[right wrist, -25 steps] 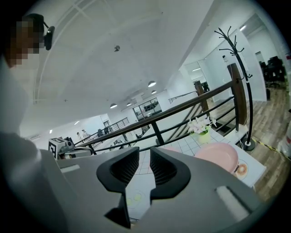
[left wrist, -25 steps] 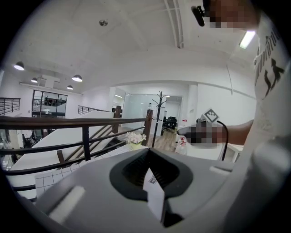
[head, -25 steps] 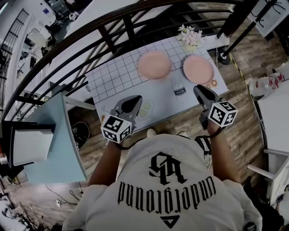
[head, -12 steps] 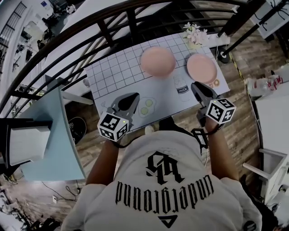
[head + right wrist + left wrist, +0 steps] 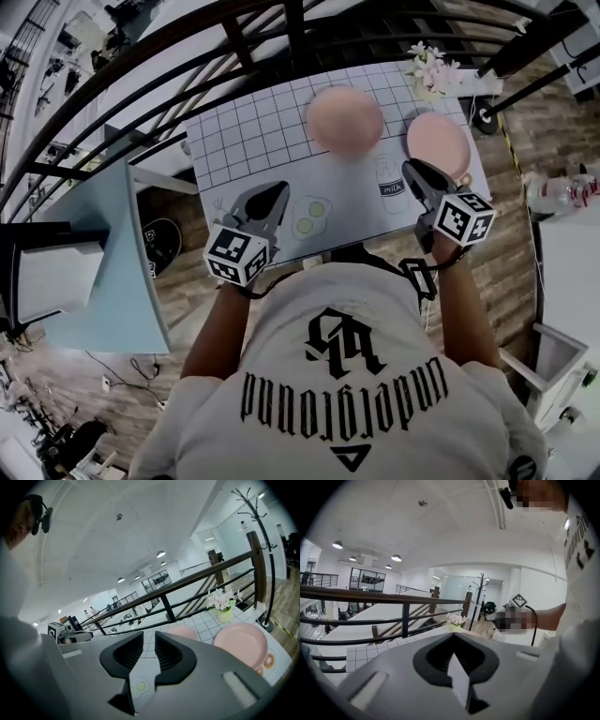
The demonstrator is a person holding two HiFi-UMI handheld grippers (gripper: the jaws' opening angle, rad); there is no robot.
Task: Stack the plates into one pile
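Stacking not yet begun: round pink plate (image 5: 344,120) lies at 12 o'clock on the white grid-printed tablecloth (image 5: 244,141), second pink plate (image 5: 438,142) at 1 o'clock, apart. Left gripper (image 5: 278,191) is clenched on nothing; right gripper (image 5: 413,170) stands slightly parted, empty. Both plates look stiff, smooth and probably breakable, so pinch the rim.

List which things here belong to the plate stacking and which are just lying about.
Job: left pink plate; right pink plate, apart, not yet stacked.
Lying about: flower pot; grid-printed table mat; coat stand.
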